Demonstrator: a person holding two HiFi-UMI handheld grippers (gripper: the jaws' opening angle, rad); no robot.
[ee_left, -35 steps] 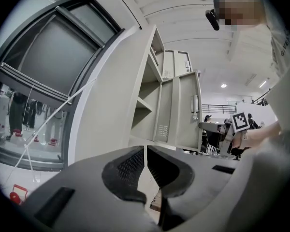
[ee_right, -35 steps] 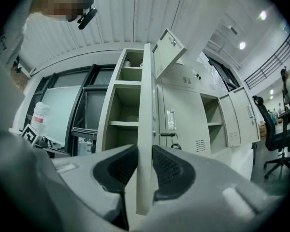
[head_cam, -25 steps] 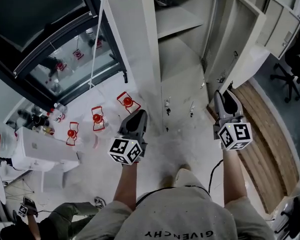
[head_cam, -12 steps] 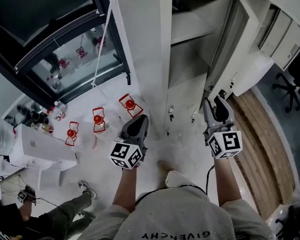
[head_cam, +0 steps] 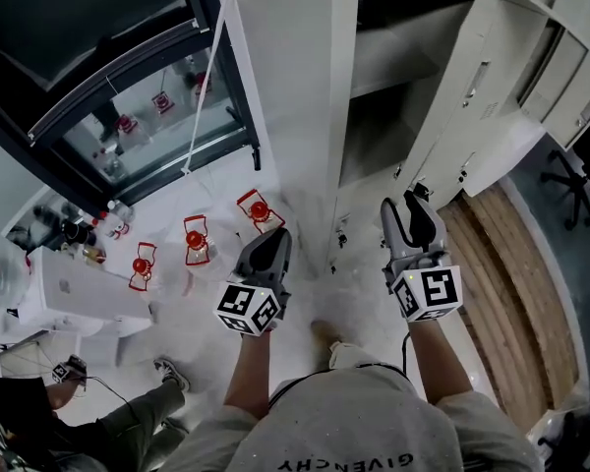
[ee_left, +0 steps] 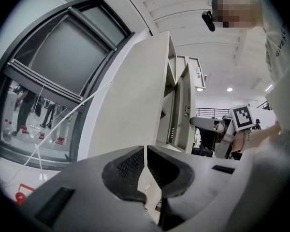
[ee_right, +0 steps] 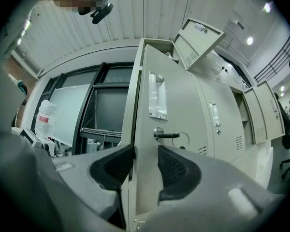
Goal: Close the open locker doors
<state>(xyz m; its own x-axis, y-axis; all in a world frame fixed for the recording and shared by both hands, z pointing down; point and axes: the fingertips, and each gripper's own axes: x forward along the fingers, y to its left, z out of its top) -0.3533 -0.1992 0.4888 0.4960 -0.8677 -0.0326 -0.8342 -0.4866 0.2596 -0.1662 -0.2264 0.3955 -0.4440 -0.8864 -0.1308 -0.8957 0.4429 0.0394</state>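
The step in hand is the approach to the first open door [head_cam: 452,116], which stands swung out from the locker [head_cam: 393,96] ahead of the person's right side. The right gripper [head_cam: 410,200] points roughly level at the door's lower part, near it. Its jaws have just been opening and stand moderately apart. In the right gripper view the door's free edge shows in the gap between them, below the handle [ee_right: 166,135], but the pads do not seem to press on it, so I judge nothing is gripped. The left gripper [head_cam: 271,239] hangs off to the left, facing the locker's side wall. Its jaws are all but together with nothing between them.

Next, the right gripper probably has to meet the door's outer face or take its edge, then swing the door round to the locker until it sits flush. An upper door [ee_right: 199,41] farther along also stands open, so the task looks barely begun.
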